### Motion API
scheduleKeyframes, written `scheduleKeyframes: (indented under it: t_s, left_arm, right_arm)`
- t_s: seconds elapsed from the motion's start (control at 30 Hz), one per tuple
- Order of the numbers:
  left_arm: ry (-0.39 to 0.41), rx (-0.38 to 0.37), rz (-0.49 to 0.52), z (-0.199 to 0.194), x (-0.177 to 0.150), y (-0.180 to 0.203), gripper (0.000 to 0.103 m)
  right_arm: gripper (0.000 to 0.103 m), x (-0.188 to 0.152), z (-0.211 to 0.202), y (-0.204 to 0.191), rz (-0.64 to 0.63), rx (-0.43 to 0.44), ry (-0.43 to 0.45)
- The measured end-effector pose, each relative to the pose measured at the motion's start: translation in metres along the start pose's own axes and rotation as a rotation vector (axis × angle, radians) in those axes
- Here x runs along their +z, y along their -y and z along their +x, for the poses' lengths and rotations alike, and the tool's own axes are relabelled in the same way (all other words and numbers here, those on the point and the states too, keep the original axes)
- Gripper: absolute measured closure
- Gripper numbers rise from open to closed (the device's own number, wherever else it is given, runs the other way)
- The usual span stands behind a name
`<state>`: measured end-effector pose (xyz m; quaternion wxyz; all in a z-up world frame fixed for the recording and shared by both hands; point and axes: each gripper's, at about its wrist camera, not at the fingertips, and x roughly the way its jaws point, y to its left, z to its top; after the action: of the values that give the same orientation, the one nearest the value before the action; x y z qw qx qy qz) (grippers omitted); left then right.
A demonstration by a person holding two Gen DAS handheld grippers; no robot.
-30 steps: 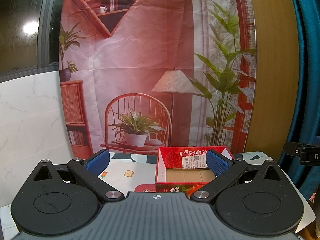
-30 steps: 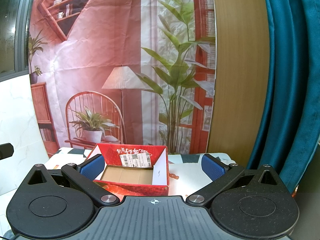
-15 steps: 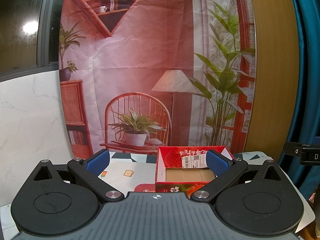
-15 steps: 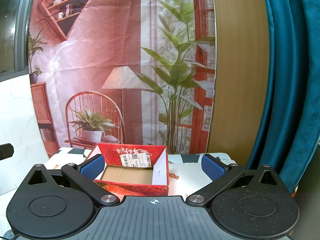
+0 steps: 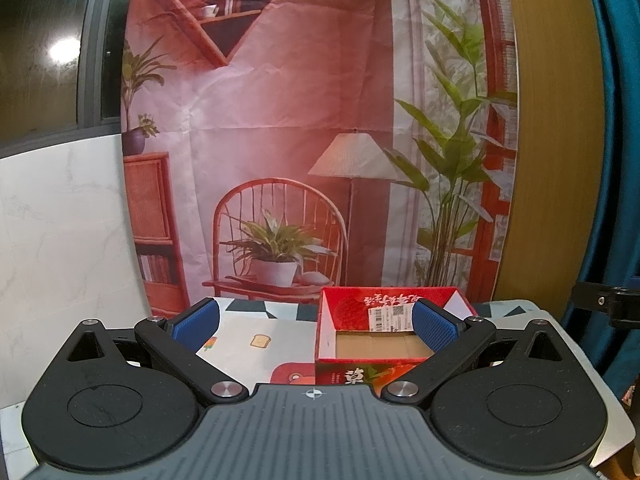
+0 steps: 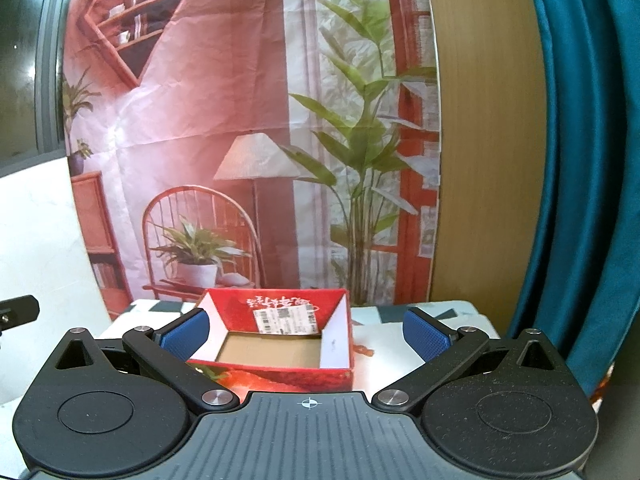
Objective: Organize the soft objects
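A red cardboard box [image 5: 362, 312] with a white label stands open on the patterned tablecloth [image 5: 248, 330]; its brown bottom shows nothing inside. My left gripper [image 5: 316, 324] hovers in front of it, open, its right blue pad overlapping the box's right side. In the right wrist view the same red box [image 6: 280, 312] sits ahead and slightly left, and my right gripper [image 6: 306, 330] is open with nothing between its blue pads. No soft objects are in view.
A printed backdrop [image 5: 300, 120] of a chair, lamp and plants hangs behind the table. A wooden panel [image 6: 484, 140] and teal curtain [image 6: 588, 160] stand to the right. White marble wall [image 5: 60, 220] is on the left. The other gripper's edge [image 5: 608, 304] shows at right.
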<state>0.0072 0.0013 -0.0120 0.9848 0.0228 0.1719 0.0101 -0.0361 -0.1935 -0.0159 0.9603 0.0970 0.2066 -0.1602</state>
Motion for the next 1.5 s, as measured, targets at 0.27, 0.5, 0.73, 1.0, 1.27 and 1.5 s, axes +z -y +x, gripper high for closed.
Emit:
scheduleKeyframes:
  t_s: [0.27,0.5,0.73,1.0,1.27,1.5]
  left_arm:
    - [-0.028,0.011,-0.024,0.026,-0.019,-0.003,0.0]
    - [-0.084,0.003,-0.022,0.056,-0.041,-0.004,0.0]
    - [-0.165,-0.028,-0.028,0.106,-0.069,-0.003,0.0]
    - [-0.27,-0.086,-0.084,0.16,-0.104,-0.008,0.0]
    - [-0.364,-0.122,-0.125,0.183,-0.139,-0.007,0.0]
    - [-0.407,-0.126,-0.06,0.193,-0.161,0.006,0.0]
  right_arm:
    - [0.0,-0.027,0.028,-0.002,0.05,0.065,0.007]
    - [0.0,-0.057,0.056,-0.013,0.019,0.072,-0.018]
    - [0.0,-0.088,0.103,-0.029,-0.007,0.08,-0.145]
    - [0.028,-0.122,0.156,-0.046,-0.056,0.135,-0.213]
    - [0.059,-0.149,0.18,-0.048,-0.068,0.226,-0.3]
    - [0.063,-0.169,0.183,-0.044,-0.053,0.268,-0.327]
